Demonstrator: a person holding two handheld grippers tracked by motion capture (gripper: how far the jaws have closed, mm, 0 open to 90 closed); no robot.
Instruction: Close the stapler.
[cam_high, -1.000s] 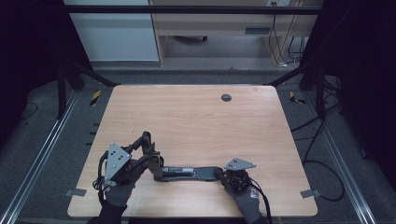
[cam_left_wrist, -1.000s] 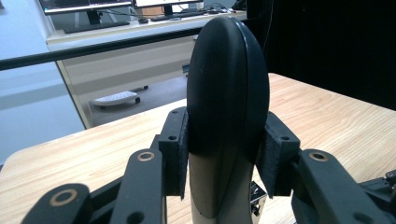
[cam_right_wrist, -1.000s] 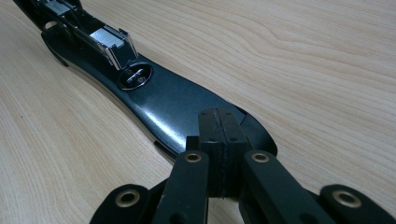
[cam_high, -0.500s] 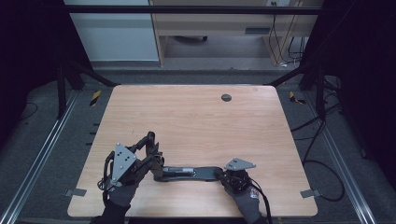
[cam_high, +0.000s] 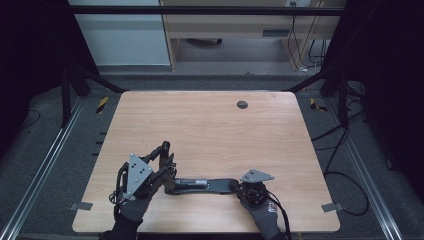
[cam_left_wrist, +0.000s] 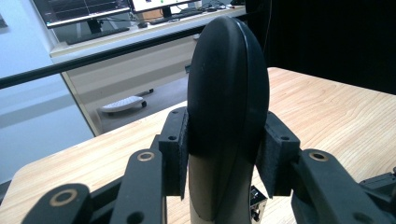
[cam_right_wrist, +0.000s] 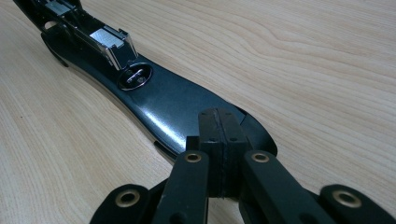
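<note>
1. High view: a black stapler (cam_high: 205, 185), swung open, lies flat near the front edge of the wooden table (cam_high: 210, 130). The base runs left to right between the two hands. The left gripper (cam_high: 162, 165) holds the top arm tilted up at the stapler's left end; the right gripper (cam_high: 239, 186) sits at the right end of the base. A small dark round plug (cam_high: 242, 104) sits far back on the table, well apart.

2. Left gripper view: the jaws are clamped on the stapler's rounded black top arm (cam_left_wrist: 228, 84), with both pads (cam_left_wrist: 180, 140) pressed to its sides. The arm stands upright between them, and a paler underside shows below.

3. Right gripper view: the jaws are fully closed, pad to pad, with no gap. The tips rest on or just over the rear end of the stapler base (cam_right_wrist: 177, 109); whether they pinch anything cannot be told, and it looks more like pressing down. The metal anvil plate (cam_right_wrist: 108, 39) and the round rivet (cam_right_wrist: 136, 77) lie farther along the base.

4. Risk: the top arm is smooth and curved, so it could slip out of the left pads if pulled at an angle.

5. Risk: the right gripper seems only to pin the base, so a hard lift on the left could drag or flip the base off the table.

6. Risk: over-rotating the arm could strain the hinge.
</note>
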